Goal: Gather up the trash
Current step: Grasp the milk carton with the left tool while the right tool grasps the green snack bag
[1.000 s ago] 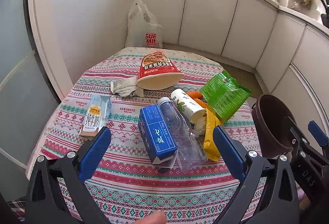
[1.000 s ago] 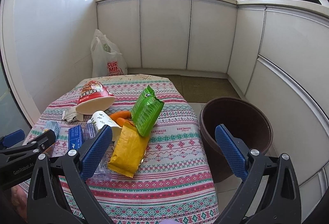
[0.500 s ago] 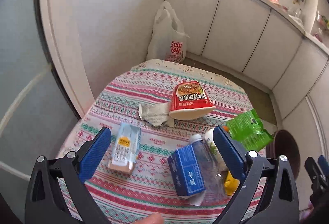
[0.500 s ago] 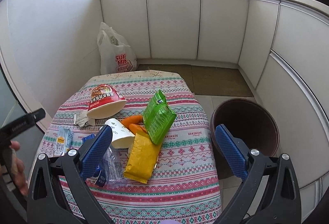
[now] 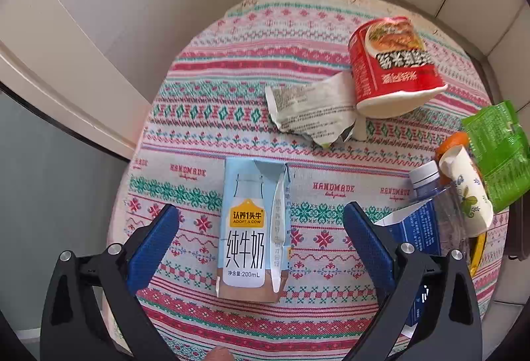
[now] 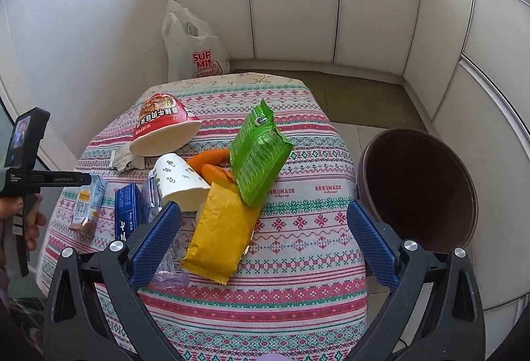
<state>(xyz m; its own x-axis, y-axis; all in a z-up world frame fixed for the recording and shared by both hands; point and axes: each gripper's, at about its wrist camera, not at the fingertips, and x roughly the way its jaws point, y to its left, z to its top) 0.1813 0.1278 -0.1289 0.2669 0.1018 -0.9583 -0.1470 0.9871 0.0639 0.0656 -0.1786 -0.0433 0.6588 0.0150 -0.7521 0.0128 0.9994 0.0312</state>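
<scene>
Left gripper [image 5: 260, 241] spread wide astride the milk carton [image 5: 253, 230] lying flat on the tablecloth [image 5: 205, 115], not touching it; right gripper [image 6: 263, 238] likewise spread, empty, above the yellow packet [image 6: 220, 236]; blue box [image 5: 417, 228] half hidden behind a finger; brown bin [image 6: 419, 192] beside the table.
</scene>
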